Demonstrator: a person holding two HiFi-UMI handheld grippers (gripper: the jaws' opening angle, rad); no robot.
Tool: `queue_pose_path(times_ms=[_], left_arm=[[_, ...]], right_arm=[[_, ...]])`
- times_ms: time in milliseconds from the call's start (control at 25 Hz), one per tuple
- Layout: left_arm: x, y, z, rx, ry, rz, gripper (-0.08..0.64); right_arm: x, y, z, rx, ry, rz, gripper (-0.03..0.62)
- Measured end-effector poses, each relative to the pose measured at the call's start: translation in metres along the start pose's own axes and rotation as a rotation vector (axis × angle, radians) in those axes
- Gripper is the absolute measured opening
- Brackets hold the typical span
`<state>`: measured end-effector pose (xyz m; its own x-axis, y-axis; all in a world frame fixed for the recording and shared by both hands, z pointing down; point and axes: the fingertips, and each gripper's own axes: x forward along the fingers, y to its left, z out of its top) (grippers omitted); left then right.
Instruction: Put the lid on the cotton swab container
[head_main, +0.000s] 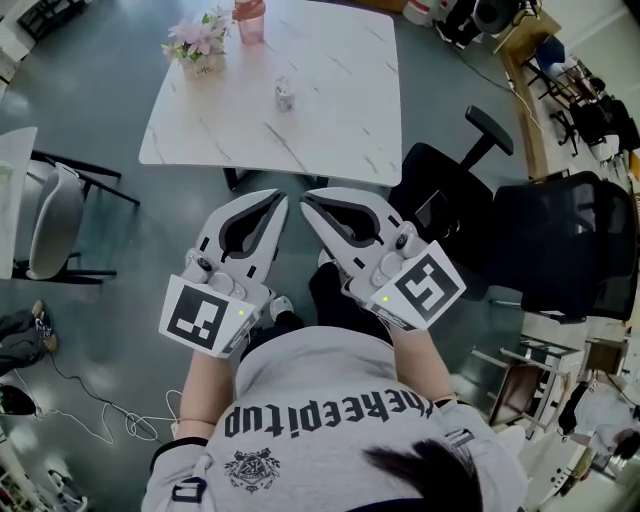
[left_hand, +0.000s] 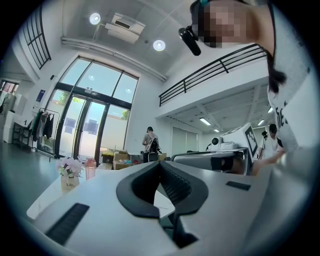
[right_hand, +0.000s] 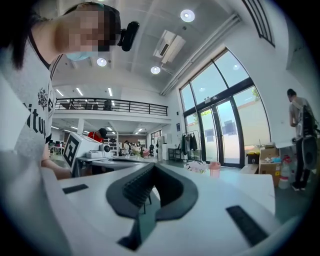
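Note:
A small white cotton swab container (head_main: 285, 95) stands on the white marble table (head_main: 330, 120), far ahead of both grippers; I cannot make out its lid separately. My left gripper (head_main: 277, 198) and right gripper (head_main: 308, 201) are held side by side at waist height, short of the table's near edge. Both are shut with nothing between their jaws. In the left gripper view the left gripper's (left_hand: 160, 163) jaws meet at the tip, and in the right gripper view the right gripper's (right_hand: 152, 165) jaws meet too. The container is hidden behind the jaws in both gripper views.
A pot of pink flowers (head_main: 199, 44) and a pink bottle (head_main: 249, 20) stand at the table's far left. Black office chairs (head_main: 455, 195) crowd the right side. A white chair (head_main: 50, 220) stands to the left, and a cable (head_main: 110, 420) lies on the floor.

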<state>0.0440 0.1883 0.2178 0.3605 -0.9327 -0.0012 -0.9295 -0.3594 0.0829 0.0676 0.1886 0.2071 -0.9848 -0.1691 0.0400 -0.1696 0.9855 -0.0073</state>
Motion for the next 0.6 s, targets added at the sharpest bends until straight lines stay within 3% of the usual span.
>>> queue_pose_path(times_ms=[240, 600], left_arm=[[0.037, 0.014, 0.007, 0.008, -0.039, 0.036, 0.015], [0.076, 0.036, 0.003, 0.003, 0.013, 0.137, 0.015]], right_arm=[[0.011, -0.039, 0.002, -0.007, 0.007, 0.043, 0.011], [0.023, -0.084, 0.000, -0.017, 0.030, 0.111, 0.011]])
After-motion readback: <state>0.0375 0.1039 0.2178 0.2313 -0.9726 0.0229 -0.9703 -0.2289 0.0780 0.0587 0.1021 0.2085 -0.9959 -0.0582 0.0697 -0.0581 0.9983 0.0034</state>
